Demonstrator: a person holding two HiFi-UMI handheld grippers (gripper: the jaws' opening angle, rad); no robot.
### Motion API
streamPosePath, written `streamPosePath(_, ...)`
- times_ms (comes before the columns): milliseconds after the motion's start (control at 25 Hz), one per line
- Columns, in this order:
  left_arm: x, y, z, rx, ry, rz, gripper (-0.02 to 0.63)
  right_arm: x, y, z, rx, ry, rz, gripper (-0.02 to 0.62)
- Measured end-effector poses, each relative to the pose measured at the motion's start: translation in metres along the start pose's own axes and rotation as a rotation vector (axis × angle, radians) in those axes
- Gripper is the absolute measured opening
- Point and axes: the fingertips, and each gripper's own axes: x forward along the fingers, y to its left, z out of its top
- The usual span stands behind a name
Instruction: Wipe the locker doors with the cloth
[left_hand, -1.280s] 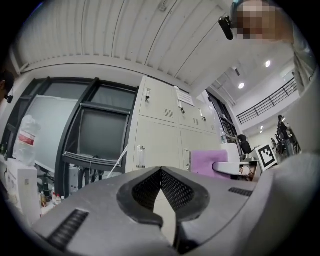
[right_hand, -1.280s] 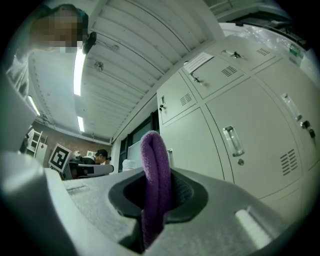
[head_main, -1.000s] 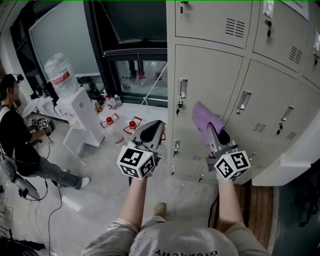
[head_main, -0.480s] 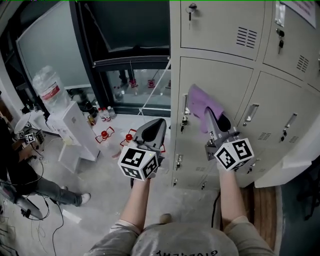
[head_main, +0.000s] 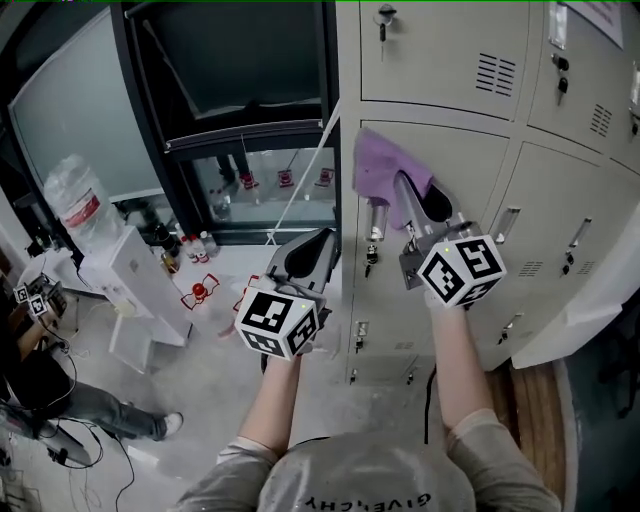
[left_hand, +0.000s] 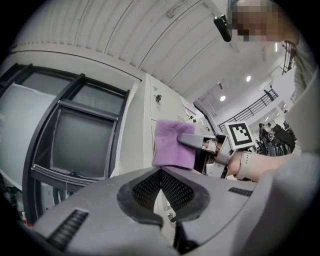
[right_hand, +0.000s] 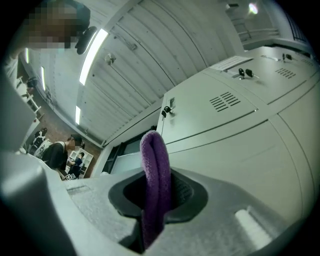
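We hold the right gripper (head_main: 412, 196) up against the locker bank (head_main: 430, 60), its fingers (right_hand: 189, 194) clamped on the purple cloth (head_main: 383, 165), which shows in the right gripper view as a folded band squeezed between them. The cloth lies against the top left corner of a middle-row locker door (head_main: 450, 170), just beside the bank's left edge and above that door's handle (head_main: 377, 222). Our left gripper (head_main: 308, 258) hangs lower and to the left, apart from the lockers, its fingers (left_hand: 142, 190) closed together with nothing between them; its view looks up at the cloth and the other gripper. Off to the left a white water dispenser (head_main: 130, 290) stands on the floor (head_main: 210, 360) near the dark window (head_main: 240, 60)
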Motion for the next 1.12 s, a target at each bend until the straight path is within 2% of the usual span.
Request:
streamPosePath(120, 0.002, 0.009, 0.002, 0.000, -0.010, -0.005, -0.002, 0.018, -0.001, -0.003, -0.095, 0.048, -0.039, 0.051)
streamPosePath(280, 0.001, 0.019, 0.003, 0.000, -0.014, -0.002, -0.002, 0.035, -0.001, -0.007, -0.312, 0.116, -0.128, 0.052)
streamPosePath(400, -0.002, 0.026, 0.004, -0.001, -0.020, 0.009, -0.002, 0.043, -0.003, -0.007, -0.393, 0.139, -0.175, 0.054)
streamPosePath(680, 0.004, 0.021, -0.002, 0.015, -0.009, 0.011, -0.002, 0.046, -0.016, 0.003, -0.490, 0.178, -0.208, 0.055)
streamPosePath(1120, 0.022, 0.013, -0.013, -0.009, 0.015, 0.043, -0.002, 0.000, -0.088, 0.023, -0.482, 0.167, -0.287, 0.055)
